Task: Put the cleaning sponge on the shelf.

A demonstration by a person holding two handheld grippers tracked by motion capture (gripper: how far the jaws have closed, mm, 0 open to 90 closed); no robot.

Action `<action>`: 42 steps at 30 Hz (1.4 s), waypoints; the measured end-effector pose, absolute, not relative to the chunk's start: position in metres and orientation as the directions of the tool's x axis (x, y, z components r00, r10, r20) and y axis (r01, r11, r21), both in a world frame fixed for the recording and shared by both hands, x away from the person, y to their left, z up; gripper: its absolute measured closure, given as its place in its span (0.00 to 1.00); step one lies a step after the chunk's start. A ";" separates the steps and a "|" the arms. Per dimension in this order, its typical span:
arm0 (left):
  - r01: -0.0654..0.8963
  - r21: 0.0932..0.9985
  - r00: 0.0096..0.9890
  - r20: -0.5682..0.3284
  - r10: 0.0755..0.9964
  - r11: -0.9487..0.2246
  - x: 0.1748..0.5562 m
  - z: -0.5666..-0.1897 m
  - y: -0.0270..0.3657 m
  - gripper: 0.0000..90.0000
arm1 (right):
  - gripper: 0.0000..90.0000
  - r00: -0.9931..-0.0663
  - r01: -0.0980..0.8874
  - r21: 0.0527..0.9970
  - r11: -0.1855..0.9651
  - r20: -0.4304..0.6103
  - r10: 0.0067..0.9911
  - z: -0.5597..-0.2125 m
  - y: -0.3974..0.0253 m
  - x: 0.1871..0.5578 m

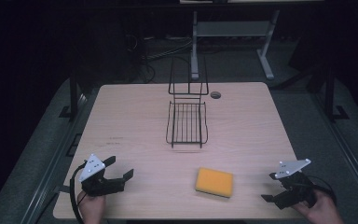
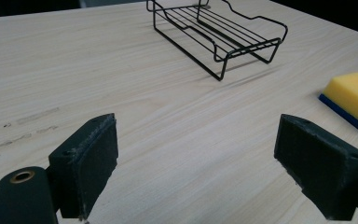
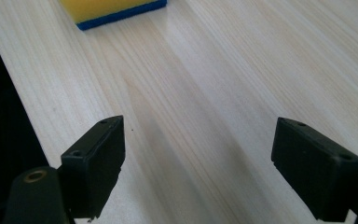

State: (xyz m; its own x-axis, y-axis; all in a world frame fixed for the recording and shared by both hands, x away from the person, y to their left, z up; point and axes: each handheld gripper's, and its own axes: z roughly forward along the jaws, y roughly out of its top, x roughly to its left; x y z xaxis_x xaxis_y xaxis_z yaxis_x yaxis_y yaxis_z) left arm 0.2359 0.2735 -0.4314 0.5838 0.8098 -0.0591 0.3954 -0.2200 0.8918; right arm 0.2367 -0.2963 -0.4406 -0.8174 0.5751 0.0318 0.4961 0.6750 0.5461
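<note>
A yellow sponge (image 1: 214, 182) with a blue underside lies flat on the wooden table (image 1: 135, 116), near the front edge and right of centre. A black wire rack (image 1: 187, 122) stands at the table's middle, its tall back toward the far edge. My left gripper (image 1: 119, 169) rests at the front left, open, jaws wide apart with nothing between them. My right gripper (image 1: 271, 187) sits at the front right, also open and empty. The left gripper view has the rack (image 2: 219, 35) ahead and the sponge (image 2: 354, 95) at the right. The sponge (image 3: 114, 10) appears far ahead in the right gripper view.
A small round hole (image 1: 215, 94) is in the table near the far edge, right of the rack. Beyond the table stand a desk frame (image 1: 233, 32) and cables on a dark floor. Faint marks (image 2: 28, 123) show on the wood at the left.
</note>
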 end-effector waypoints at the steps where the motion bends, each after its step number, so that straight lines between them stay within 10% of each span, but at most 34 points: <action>1: 0.395 0.892 0.584 -0.059 0.810 -0.220 0.236 -0.431 0.274 0.14 | 0.19 -0.817 0.496 0.546 0.675 0.032 0.575 -0.441 -0.296 0.237; 42: 0.382 0.901 0.580 -0.060 0.813 -0.206 0.234 -0.429 0.279 0.14 | 0.17 -0.934 0.318 0.465 0.826 0.005 0.357 -0.412 -0.203 0.259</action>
State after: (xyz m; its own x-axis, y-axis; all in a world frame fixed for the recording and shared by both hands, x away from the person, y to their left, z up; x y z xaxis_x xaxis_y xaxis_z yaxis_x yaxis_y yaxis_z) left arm 0.2341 0.2787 -0.4289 0.5795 0.8127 -0.0603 0.3821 -0.2057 0.9010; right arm 0.2591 -0.2029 -0.4119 -0.9342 0.3567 0.0054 0.3181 0.8263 0.4648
